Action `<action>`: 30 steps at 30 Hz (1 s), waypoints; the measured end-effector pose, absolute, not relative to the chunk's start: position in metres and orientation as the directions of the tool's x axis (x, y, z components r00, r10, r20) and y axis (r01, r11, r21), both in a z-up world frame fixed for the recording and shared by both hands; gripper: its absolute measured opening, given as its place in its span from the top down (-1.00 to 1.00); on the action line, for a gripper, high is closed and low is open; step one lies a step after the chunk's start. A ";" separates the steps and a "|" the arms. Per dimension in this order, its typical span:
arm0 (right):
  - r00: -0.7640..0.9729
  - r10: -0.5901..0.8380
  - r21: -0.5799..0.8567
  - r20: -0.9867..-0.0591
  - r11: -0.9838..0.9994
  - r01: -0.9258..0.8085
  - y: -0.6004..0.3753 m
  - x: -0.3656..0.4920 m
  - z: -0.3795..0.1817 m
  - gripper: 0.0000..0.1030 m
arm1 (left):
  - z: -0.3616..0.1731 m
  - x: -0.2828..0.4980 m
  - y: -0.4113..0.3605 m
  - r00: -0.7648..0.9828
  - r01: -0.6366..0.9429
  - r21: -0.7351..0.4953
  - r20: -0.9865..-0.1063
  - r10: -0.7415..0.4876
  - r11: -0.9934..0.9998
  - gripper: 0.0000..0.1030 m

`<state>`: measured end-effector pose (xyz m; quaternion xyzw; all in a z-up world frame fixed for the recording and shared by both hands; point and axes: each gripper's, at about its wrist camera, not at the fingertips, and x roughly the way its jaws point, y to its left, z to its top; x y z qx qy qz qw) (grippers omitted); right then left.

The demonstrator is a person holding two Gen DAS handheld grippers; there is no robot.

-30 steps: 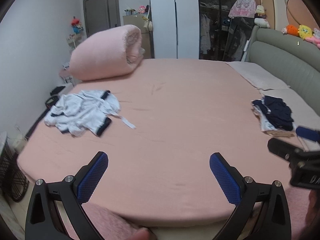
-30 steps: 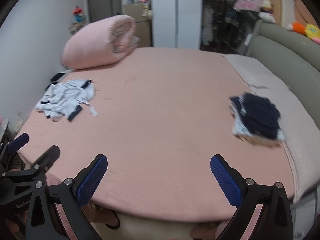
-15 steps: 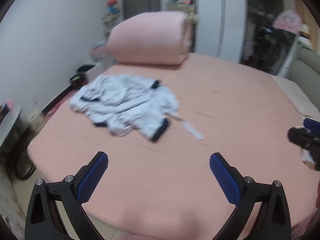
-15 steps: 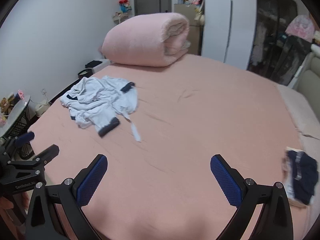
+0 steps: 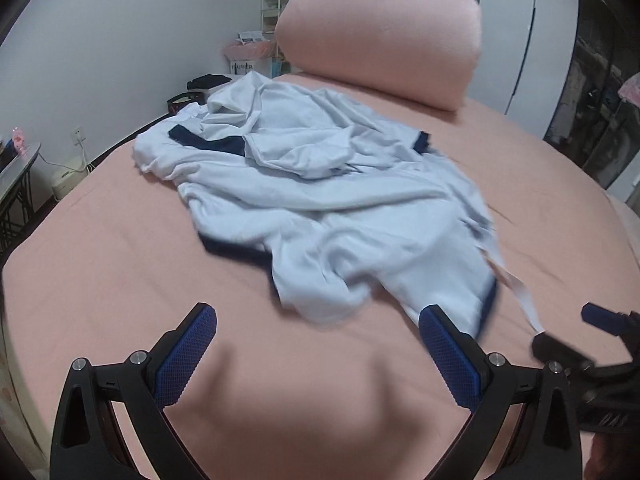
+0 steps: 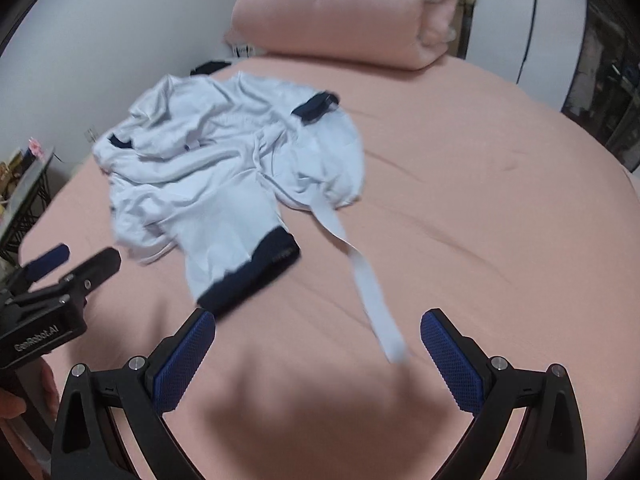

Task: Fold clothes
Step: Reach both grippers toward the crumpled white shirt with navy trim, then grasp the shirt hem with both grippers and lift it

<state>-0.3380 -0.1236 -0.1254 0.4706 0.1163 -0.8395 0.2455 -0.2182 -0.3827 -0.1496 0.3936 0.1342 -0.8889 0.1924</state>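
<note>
One crumpled white garment, long axis toward rolled quilt.

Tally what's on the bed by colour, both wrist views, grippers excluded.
White with navy trim: 1, the crumpled garment with its loose white strap.
Pink: 1, the rolled duvet at the far edge of the bed.
Total: 2. The garment heap may hold more than one piece; I cannot tell.

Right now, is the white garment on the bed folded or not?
Not folded. The white garment lies crumpled on the bed, with a strip trailing out.
</note>
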 end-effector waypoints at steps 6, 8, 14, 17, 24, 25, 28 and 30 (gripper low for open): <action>-0.353 -0.294 0.067 -0.888 -0.843 0.534 -0.194 -0.369 -0.172 -0.57 | -0.188 -0.250 -0.402 -0.585 0.420 -0.135 -0.796 -0.155 -0.897 -0.29; -0.353 -0.282 0.046 -0.892 -0.833 0.551 -0.202 -0.359 -0.174 -0.42 | -0.194 -0.252 -0.398 -0.582 0.406 -0.110 -0.796 -0.164 -0.907 0.04; -0.348 -0.373 0.081 -0.860 -0.773 0.629 -0.215 -0.335 -0.149 0.85 | -0.173 -0.239 -0.381 -0.620 0.323 -0.116 -0.776 -0.117 -0.939 0.76; -0.394 -0.416 0.075 -0.819 -0.759 0.647 -0.188 -0.299 -0.120 0.86 | -0.158 -0.225 -0.370 -0.636 0.290 -0.104 -0.764 -0.110 -0.951 0.76; -0.417 -0.410 0.110 -0.811 -0.807 0.580 -0.137 -0.302 -0.090 0.86 | -0.124 -0.199 -0.317 -0.648 0.168 -0.123 -0.762 -0.016 -0.978 0.77; -0.419 -0.411 0.112 -0.810 -0.810 0.576 -0.125 -0.297 -0.083 0.86 | -0.121 -0.196 -0.306 -0.647 0.148 -0.126 -0.763 0.000 -0.981 0.77; -0.442 -0.387 0.104 -0.810 -0.835 0.540 -0.088 -0.272 -0.066 0.86 | -0.113 -0.180 -0.264 -0.632 0.075 -0.166 -0.771 0.082 -0.983 0.77; -0.448 -0.403 0.126 -0.798 -0.838 0.531 -0.061 -0.265 -0.057 0.86 | -0.111 -0.171 -0.228 -0.611 0.024 -0.190 -0.780 0.136 -0.982 0.77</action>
